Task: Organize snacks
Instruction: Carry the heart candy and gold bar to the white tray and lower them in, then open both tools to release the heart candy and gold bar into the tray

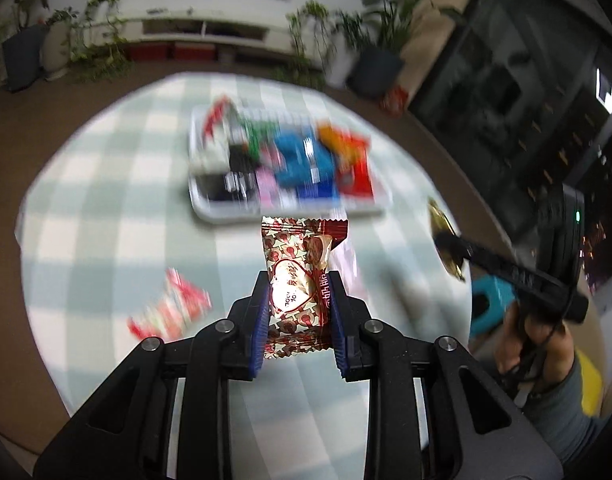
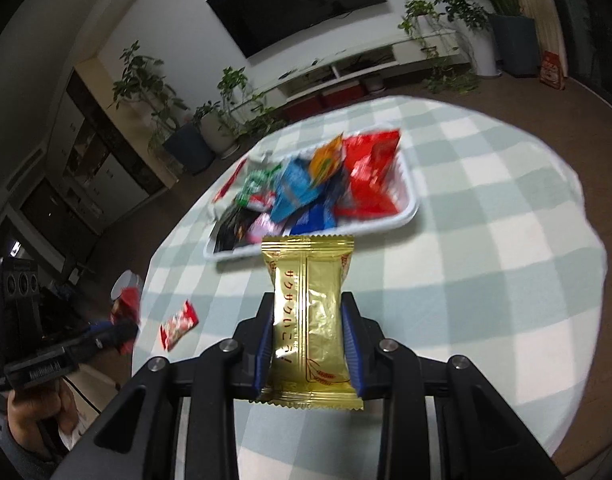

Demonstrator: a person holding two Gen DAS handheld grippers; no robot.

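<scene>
The left gripper (image 1: pixel 299 284) is clamped on a crinkly foil snack packet (image 1: pixel 300 276), red and cream with a heart printed on its face; the ribbed blue pads (image 1: pixel 261 332) press its two long sides, and its zigzag-cut top edge stands out ahead of the fingertips. The right gripper (image 2: pixel 308 308) is closed the same way on a glossy gold wrapper (image 2: pixel 308 320), a flat rectangle with serrated ends and a seam down its middle. Ahead of both tools, on the round table (image 2: pixel 506 240) with its pale green and white checked cloth, sits a white rounded-corner tray (image 2: pixel 413 206) heaped with blurred bright packets, red, blue and orange among them. A small red and white packet (image 1: pixel 171 306) lies flat on the cloth, to the left of the left gripper.
</scene>
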